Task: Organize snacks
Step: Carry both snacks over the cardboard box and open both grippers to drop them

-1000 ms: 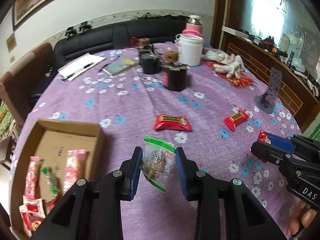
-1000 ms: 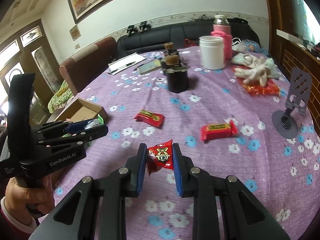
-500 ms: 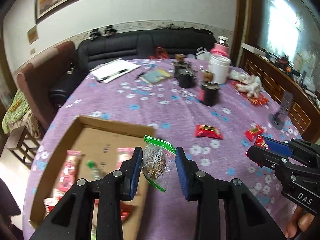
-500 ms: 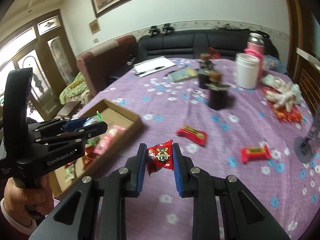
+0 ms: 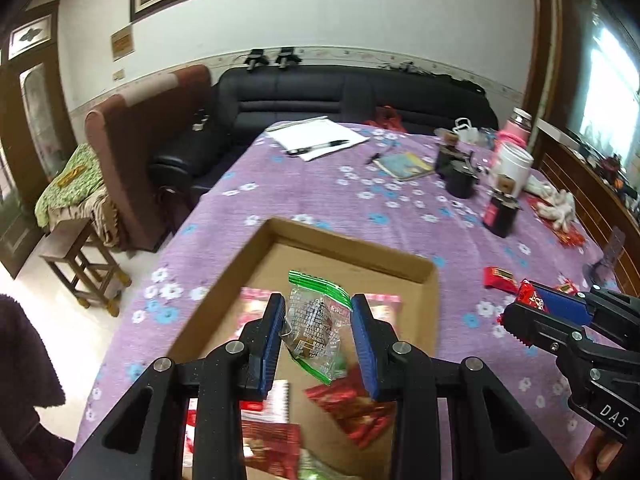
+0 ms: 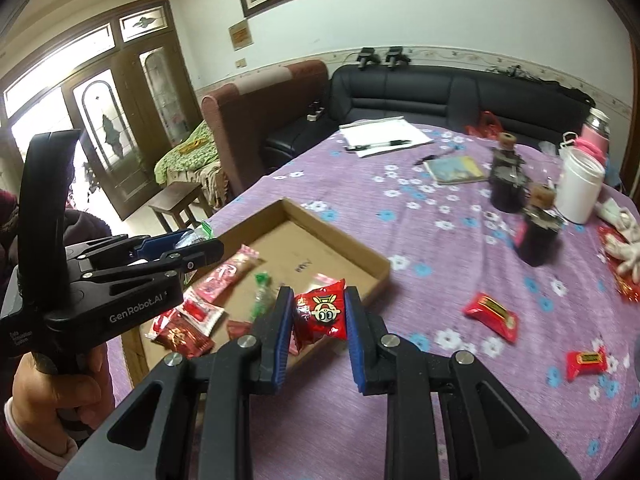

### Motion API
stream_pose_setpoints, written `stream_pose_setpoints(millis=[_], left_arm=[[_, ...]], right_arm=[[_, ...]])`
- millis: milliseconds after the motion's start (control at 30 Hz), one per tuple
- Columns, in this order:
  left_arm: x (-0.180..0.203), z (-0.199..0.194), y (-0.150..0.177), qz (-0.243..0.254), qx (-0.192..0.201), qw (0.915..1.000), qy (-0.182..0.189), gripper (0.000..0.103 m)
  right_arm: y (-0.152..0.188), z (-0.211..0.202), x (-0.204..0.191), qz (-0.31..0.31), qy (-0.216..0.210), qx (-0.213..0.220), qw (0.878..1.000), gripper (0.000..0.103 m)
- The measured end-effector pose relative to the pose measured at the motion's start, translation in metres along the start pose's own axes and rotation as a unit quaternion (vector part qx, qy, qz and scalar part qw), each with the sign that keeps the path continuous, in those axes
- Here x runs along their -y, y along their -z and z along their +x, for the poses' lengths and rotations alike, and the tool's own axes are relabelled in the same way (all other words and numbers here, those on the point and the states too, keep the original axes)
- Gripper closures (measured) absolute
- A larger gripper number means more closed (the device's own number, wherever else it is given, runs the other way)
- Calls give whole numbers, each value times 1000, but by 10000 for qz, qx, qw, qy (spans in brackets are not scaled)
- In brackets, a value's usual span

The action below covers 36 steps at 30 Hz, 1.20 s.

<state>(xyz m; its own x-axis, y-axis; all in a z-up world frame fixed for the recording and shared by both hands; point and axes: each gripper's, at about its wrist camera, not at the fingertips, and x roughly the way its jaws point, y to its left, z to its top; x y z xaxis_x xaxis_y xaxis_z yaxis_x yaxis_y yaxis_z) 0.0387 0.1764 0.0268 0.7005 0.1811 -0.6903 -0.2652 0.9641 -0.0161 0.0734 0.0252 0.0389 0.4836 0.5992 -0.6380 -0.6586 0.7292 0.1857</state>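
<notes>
My left gripper (image 5: 319, 312) is shut on a clear snack packet with green edges (image 5: 314, 326) and hangs above the open cardboard box (image 5: 352, 250). Several red and pink snack packets (image 5: 352, 408) lie inside that box. My right gripper (image 6: 318, 310) is shut on a red snack packet with a cartoon face (image 6: 322, 314), just over the box's near right edge (image 6: 376, 270). In the right wrist view the left gripper (image 6: 200, 246) shows at the left, over the box's left side. Two red snack packets (image 6: 492, 314) (image 6: 586, 362) lie loose on the purple floral tablecloth (image 6: 440, 240).
Two dark jars (image 6: 538, 232), a white canister (image 6: 578, 186), a pink flask (image 6: 596, 130), a booklet (image 6: 456, 170), and paper with a pen (image 6: 380, 136) stand further back. White gloves (image 5: 556, 204) lie at the right. A black sofa, a brown chair and a stool are beyond the table.
Both grippers have swung left across the table with their packets still held. The box, at the lower left before, now lies directly below the left gripper.
</notes>
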Motion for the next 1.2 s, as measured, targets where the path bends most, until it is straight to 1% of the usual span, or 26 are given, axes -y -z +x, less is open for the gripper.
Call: stream_pose_setpoints(millis=[233,533,967,1200], left_arm=[[-32,5,0,-184,-27,9997,-164,68],[-52,17,-2,-256,-90,9992,-282,67],[-55,41,-11,-195,-228,9990,-327,67],[-47,55,-21,-42,-353,9987,-377,67]], right_arm=[[-10,24,-18,-92,-106,-83,9999,79],[-28,60,-29,-145,-163,-191,9996,79],[-35,111,-19,-43,-143,-555,9983,79],[-39,126,-12,-5,-159,-670,9976,79]])
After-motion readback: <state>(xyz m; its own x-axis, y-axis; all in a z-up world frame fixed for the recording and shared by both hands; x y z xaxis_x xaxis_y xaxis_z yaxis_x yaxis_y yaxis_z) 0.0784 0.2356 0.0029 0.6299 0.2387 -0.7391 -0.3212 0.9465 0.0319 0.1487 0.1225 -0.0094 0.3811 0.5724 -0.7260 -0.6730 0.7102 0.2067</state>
